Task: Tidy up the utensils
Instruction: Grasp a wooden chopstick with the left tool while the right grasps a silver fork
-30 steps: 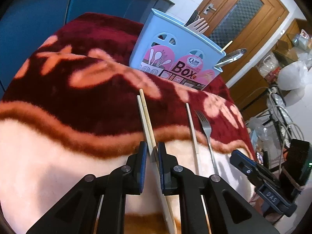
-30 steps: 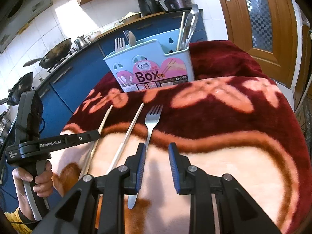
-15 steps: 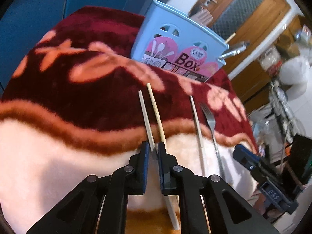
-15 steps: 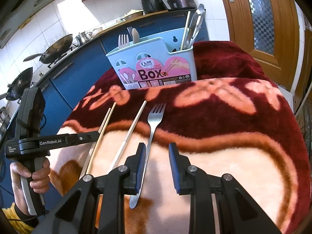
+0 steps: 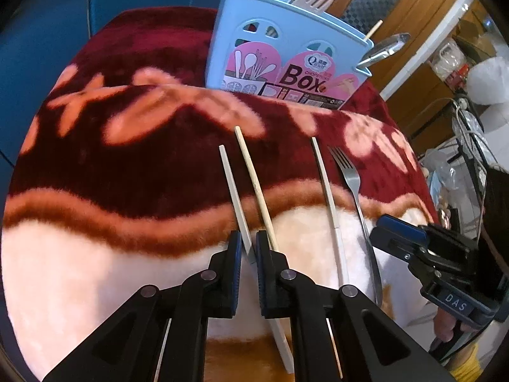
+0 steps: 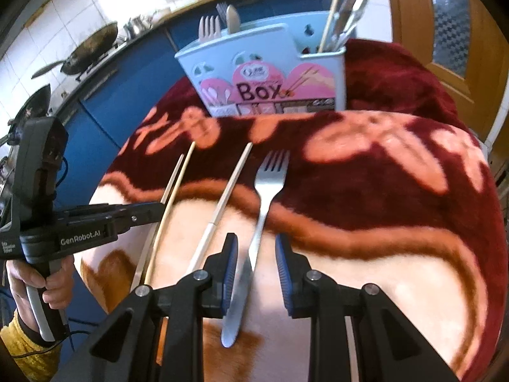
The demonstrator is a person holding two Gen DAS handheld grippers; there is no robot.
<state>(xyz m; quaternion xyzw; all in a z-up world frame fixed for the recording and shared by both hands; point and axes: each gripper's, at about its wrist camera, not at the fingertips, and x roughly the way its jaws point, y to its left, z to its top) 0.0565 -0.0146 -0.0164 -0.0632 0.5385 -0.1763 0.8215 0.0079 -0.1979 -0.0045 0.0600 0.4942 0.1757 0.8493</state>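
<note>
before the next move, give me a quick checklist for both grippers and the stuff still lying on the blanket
1. Left gripper shut on the white chopstick: ok.
2. Wooden chopstick outside that grip, beside the fingers: ok.
3. Right gripper straddling the fork handle: ok, but fingers not closed on it.
4. Second white chopstick clear of the right fingers: ok.
5. Chopsticks box upright: ok.
6. Free slot in the box: cannot tell.
</note>
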